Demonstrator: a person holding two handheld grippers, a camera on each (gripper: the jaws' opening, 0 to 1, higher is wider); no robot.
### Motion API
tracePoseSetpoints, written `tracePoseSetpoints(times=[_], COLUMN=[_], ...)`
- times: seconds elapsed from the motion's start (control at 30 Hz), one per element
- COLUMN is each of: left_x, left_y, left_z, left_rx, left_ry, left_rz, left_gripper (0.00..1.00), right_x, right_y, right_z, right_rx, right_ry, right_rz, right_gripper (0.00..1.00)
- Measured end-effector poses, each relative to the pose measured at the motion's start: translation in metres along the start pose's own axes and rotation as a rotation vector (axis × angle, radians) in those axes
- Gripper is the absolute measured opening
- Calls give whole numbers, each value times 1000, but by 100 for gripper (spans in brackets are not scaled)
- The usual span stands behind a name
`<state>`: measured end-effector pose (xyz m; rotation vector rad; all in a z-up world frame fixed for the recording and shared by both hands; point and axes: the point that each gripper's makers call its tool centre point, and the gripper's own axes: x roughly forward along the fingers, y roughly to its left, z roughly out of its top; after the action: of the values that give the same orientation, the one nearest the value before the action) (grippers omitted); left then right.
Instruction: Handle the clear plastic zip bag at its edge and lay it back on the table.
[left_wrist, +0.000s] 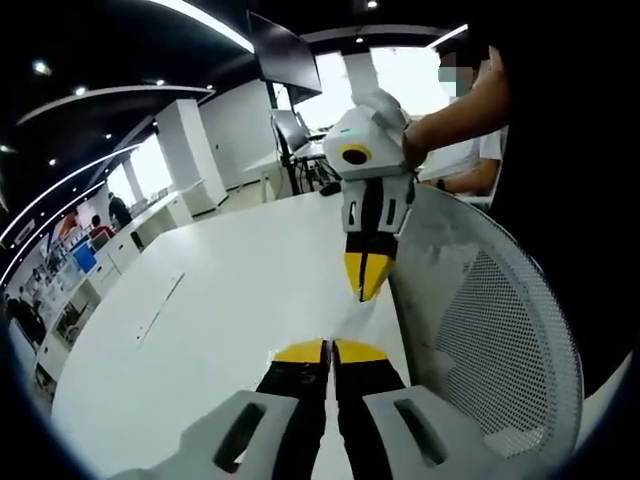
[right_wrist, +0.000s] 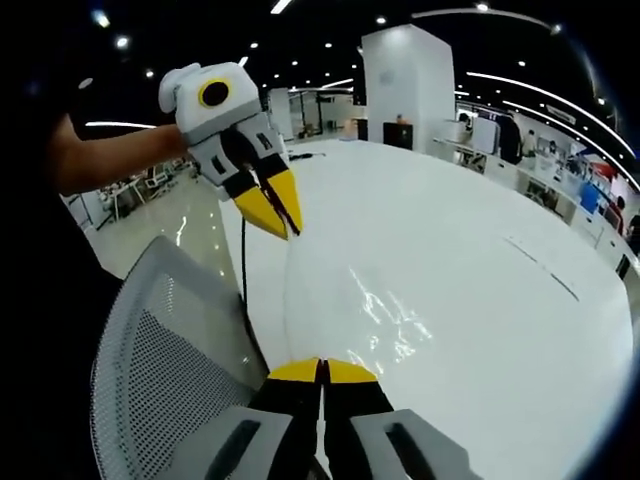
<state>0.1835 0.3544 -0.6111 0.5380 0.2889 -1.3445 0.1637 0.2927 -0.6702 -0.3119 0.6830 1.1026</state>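
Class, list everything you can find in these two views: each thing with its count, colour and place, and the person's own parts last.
clear plastic zip bag: one, transparent, stretched between both grippers above the table
table: one, white, beneath the bag
mesh chair back: one, light grey, at the table edge
monitor: one, black, beyond the table
left gripper: one, yellow-tipped, shut on one bag edge
right gripper: one, yellow-tipped, shut on the opposite edge
forearm: one, behind the right gripper

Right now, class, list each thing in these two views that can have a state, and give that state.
Bag: held taut above the table between both tools, off the surface.
Left tool: shut on bag edge.
Right tool: shut on bag edge.
Mesh chair: beside the table, unoccupied.
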Motion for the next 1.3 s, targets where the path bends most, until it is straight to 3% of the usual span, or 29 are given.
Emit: tracePoseSetpoints(times=[0.2, 0.5, 0.63, 1.03, 1.13, 1.3], left_x=[-5, -3, 3, 26, 31, 37], left_y=[5, 4, -4, -30, -31, -36], left_z=[8, 35, 45, 30, 22, 26], left_rx=[-6, 21, 55, 131, 186, 184], left_ry=[-29, -76, -68, 15, 67, 44], left_rz=[15, 12, -20, -106, -107, -115], left_gripper=[4, 6, 8, 10, 10, 10], right_x=[-1, -1, -2, -8, -9, -10], right_y=[-6, -12, -14, -12, -10, -10], right_z=[-2, -4, -4, 5, 5, 6], right_rx=[19, 32, 37, 42, 31, 25], right_ry=[4, 13, 15, 24, 40, 52], right_rz=[-19, -38, -46, -63, -61, -65], right_gripper=[0, 0, 0, 0, 0, 0])
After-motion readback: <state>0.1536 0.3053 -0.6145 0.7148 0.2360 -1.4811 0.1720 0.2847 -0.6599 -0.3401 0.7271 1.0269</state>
